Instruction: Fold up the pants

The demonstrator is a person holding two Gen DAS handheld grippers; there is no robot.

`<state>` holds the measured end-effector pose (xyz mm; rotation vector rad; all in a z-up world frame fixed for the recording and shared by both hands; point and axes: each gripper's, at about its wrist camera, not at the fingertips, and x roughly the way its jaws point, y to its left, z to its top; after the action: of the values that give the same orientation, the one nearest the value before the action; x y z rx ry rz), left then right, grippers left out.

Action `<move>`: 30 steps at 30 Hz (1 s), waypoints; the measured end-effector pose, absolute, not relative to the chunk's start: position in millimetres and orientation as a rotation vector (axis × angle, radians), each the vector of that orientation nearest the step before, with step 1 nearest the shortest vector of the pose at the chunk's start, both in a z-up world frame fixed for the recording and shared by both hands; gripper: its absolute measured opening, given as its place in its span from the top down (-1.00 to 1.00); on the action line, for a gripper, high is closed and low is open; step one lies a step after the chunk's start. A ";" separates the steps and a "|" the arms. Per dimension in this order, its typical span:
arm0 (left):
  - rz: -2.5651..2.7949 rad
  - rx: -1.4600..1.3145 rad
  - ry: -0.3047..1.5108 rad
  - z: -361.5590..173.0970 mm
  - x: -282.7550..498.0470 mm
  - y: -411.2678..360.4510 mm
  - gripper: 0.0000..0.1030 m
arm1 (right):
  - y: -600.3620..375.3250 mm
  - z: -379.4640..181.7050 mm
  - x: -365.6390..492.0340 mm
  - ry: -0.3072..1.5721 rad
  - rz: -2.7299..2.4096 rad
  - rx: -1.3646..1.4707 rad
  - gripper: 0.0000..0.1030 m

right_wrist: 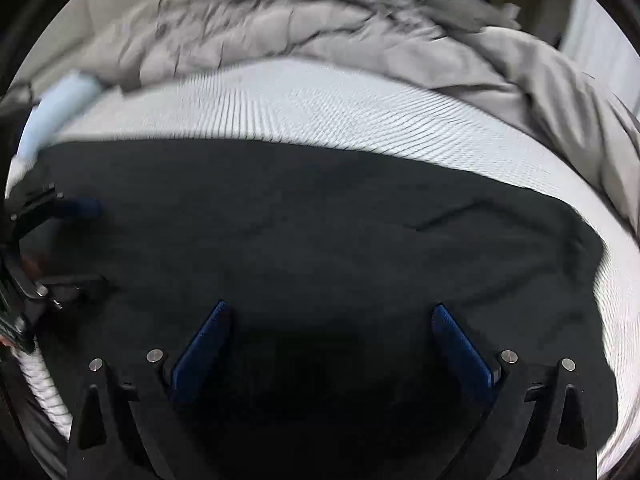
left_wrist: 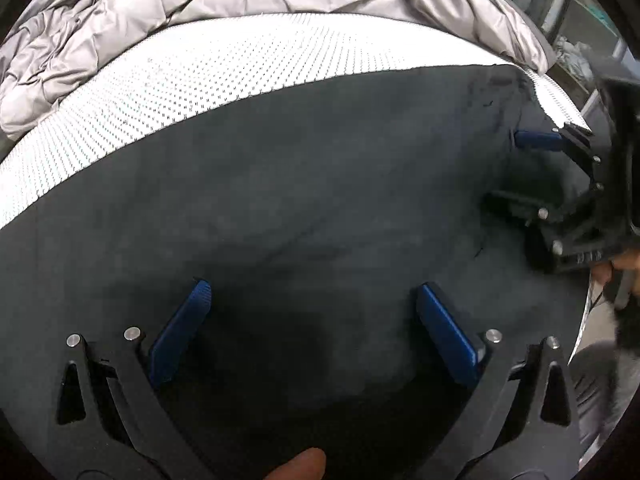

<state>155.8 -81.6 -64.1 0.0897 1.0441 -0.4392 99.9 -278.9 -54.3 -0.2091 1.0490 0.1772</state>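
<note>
Dark grey pants (left_wrist: 280,200) lie spread flat on a white dotted mattress (left_wrist: 200,72); in the right wrist view the pants (right_wrist: 320,220) fill the middle. My left gripper (left_wrist: 312,292) hovers just over the cloth, open, its blue pads (left_wrist: 180,332) wide apart with nothing between them. My right gripper (right_wrist: 328,312) is also open above the pants, holding nothing. The right gripper (left_wrist: 516,168) shows at the right edge of the left wrist view, fingers spread over the cloth. The left gripper (right_wrist: 92,244) appears at the left edge of the right wrist view.
A crumpled grey quilt (left_wrist: 200,4) is piled along the far side of the mattress (right_wrist: 320,104), with the quilt (right_wrist: 360,28) wrapping round to the right. A fingertip (left_wrist: 300,464) shows at the bottom. Furniture (left_wrist: 576,32) stands beyond the bed's right edge.
</note>
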 end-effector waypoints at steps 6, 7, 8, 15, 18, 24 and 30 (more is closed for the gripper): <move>-0.368 0.044 1.037 -64.9 157.9 -29.9 -0.98 | -371.9 -45.6 89.4 1.003 -0.137 -0.266 -0.97; -0.356 0.033 1.034 -64.2 158.9 -23.0 -0.98 | -401.0 -47.7 85.6 1.003 -0.247 -0.259 -0.97; -0.349 0.030 1.033 -63.3 160.6 -21.7 -0.98 | -419.0 -50.2 83.1 1.005 -0.305 -0.243 -0.97; -0.315 -0.014 0.960 -31.6 160.5 -13.2 -0.98 | -437.8 -24.1 74.9 0.925 -0.297 -0.102 -0.97; -0.309 -0.026 0.970 -24.0 184.2 -30.3 -0.98 | -401.6 1.6 72.6 0.850 -0.209 -0.090 -0.97; -0.276 0.107 1.063 -57.1 227.6 -57.3 -0.99 | -304.4 -35.5 128.5 0.966 0.106 -0.155 -0.97; -0.213 0.053 1.053 -64.9 233.4 -11.0 -1.00 | -327.0 -56.6 131.8 1.022 -0.003 -0.284 -0.98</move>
<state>233.4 -11.0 -64.9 0.0527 1.0532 -0.2125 131.8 -327.0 -56.6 -0.2836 1.0218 -0.0035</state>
